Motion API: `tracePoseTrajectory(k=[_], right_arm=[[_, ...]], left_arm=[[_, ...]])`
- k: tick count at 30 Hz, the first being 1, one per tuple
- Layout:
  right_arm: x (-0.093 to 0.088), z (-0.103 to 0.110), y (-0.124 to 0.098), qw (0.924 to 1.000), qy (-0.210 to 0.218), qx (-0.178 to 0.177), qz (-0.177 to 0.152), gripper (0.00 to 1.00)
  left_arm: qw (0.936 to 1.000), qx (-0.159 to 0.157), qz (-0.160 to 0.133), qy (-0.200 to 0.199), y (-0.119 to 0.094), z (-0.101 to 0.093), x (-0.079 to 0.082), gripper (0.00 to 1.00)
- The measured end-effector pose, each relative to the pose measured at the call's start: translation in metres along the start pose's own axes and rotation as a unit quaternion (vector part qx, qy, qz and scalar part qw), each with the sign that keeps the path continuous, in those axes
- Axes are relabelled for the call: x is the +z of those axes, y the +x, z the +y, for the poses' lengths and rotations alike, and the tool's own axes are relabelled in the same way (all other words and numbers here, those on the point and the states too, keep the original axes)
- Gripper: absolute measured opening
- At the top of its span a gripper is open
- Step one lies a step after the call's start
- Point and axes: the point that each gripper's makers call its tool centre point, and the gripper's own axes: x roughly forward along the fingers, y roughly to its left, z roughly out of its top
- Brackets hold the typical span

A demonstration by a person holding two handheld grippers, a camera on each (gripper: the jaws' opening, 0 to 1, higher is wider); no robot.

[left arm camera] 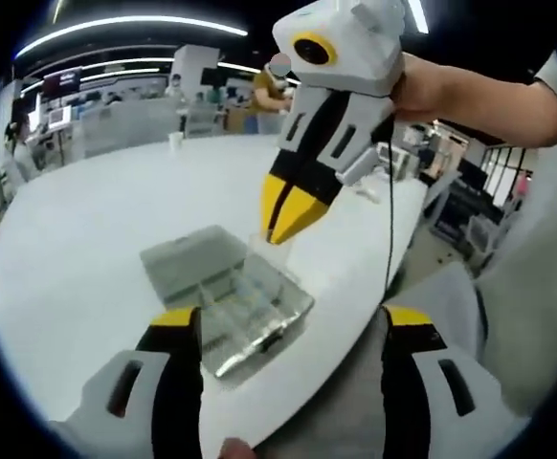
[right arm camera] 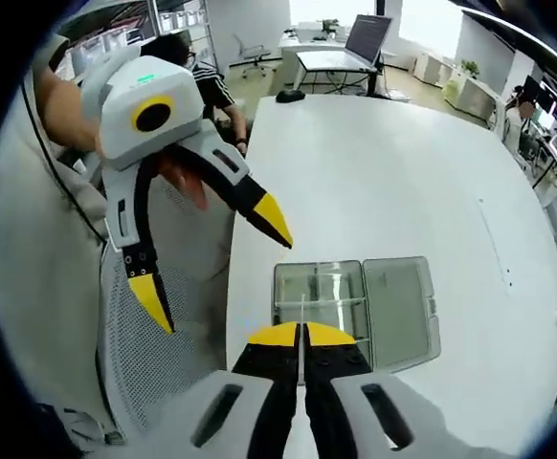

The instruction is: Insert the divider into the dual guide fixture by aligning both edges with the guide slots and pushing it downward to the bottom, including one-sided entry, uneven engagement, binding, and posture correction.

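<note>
A clear plastic guide fixture (right arm camera: 319, 287) lies on the white table with its lid (right arm camera: 398, 301) folded open beside it. My right gripper (right arm camera: 300, 333) is shut on a thin clear divider (right arm camera: 302, 308), seen edge-on just above the tray's near wall. In the left gripper view the right gripper (left arm camera: 283, 215) comes down from the upper right, its yellow tips closed over the fixture (left arm camera: 250, 316), with the divider (left arm camera: 257, 251) faint below them. My left gripper (left arm camera: 293, 320) is wide open near the table edge, nothing between its jaws. In the right gripper view the left gripper (right arm camera: 218, 270) hovers left of the tray.
The white table (right arm camera: 384, 172) stretches far beyond the fixture, and its edge (left arm camera: 355, 287) runs close by the tray. A person's arm (left arm camera: 489, 100) holds the right gripper. A grey mesh seat (right arm camera: 154, 382) sits beside the table. Desks and a monitor (right arm camera: 365, 38) stand behind.
</note>
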Motion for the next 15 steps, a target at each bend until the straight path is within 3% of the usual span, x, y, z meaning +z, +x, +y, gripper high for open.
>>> tracePoseTrajectory(k=[15], right_arm=[[-0.0052,-0.0070,0.0081,0.9997,-0.018,-0.001,0.015,0.00]], left_arm=[[0.9998,0.010,0.007,-0.013,0.0055,0.0073,-0.0047,0.88]])
